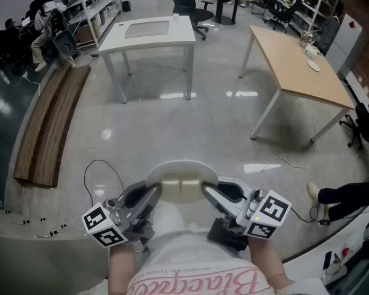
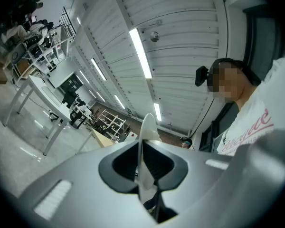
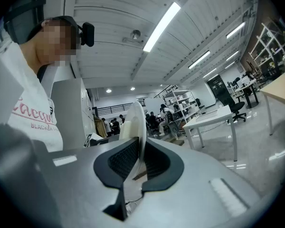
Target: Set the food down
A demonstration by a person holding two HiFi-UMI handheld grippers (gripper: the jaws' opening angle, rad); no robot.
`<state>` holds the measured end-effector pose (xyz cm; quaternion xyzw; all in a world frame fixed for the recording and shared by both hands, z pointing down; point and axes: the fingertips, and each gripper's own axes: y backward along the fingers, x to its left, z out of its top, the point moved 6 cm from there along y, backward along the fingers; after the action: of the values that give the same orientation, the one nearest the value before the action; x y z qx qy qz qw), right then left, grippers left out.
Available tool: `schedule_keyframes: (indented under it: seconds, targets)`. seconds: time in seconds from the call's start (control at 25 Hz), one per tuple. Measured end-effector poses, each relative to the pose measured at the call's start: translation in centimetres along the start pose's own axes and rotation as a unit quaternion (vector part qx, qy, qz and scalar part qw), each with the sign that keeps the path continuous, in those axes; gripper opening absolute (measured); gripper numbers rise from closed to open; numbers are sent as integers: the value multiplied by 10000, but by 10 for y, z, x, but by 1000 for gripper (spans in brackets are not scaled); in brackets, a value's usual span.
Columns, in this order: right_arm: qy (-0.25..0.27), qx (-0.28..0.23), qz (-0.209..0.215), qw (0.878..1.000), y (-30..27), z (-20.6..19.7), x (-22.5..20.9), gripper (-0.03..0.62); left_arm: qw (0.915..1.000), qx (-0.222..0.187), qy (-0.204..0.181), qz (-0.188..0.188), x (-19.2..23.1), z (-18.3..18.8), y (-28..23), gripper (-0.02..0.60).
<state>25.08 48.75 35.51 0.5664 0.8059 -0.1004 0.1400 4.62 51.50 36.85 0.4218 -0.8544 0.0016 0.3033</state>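
Note:
I hold a white round plate (image 1: 183, 168) in front of my body, above the floor, with a gripper on each side. On it lies pale food (image 1: 183, 188) in two flat blocks side by side. My left gripper (image 1: 155, 193) is shut on the plate's left rim and my right gripper (image 1: 208, 193) is shut on its right rim. In the left gripper view the plate (image 2: 146, 129) shows edge-on, pinched between the dark pads (image 2: 121, 165). The right gripper view shows the same: the plate (image 3: 137, 122) stands edge-on between the ribbed pads (image 3: 123, 160).
A white table (image 1: 150, 32) stands ahead on the grey floor and a wooden-topped table (image 1: 301, 66) ahead to the right. A wooden bench (image 1: 49, 128) runs along the left. Cables (image 1: 101, 171) lie on the floor near me. A person's shoe (image 1: 313, 192) shows at the right.

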Motion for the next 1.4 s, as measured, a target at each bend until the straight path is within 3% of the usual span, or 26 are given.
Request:
schedule_keyframes:
  seconds: [0.4, 0.84, 1.4]
  targets:
    - [-118, 174, 134, 9997, -26, -3, -19, 26, 9997, 18, -29, 244, 24, 13, -2, 23]
    - [-391, 310, 69, 9987, -70, 8, -75, 26, 9991, -15, 231, 345, 89, 32, -26, 23]
    - [-595, 267, -50, 9979, -163, 52, -150, 18, 9994, -20, 198, 269, 192, 105, -61, 21]
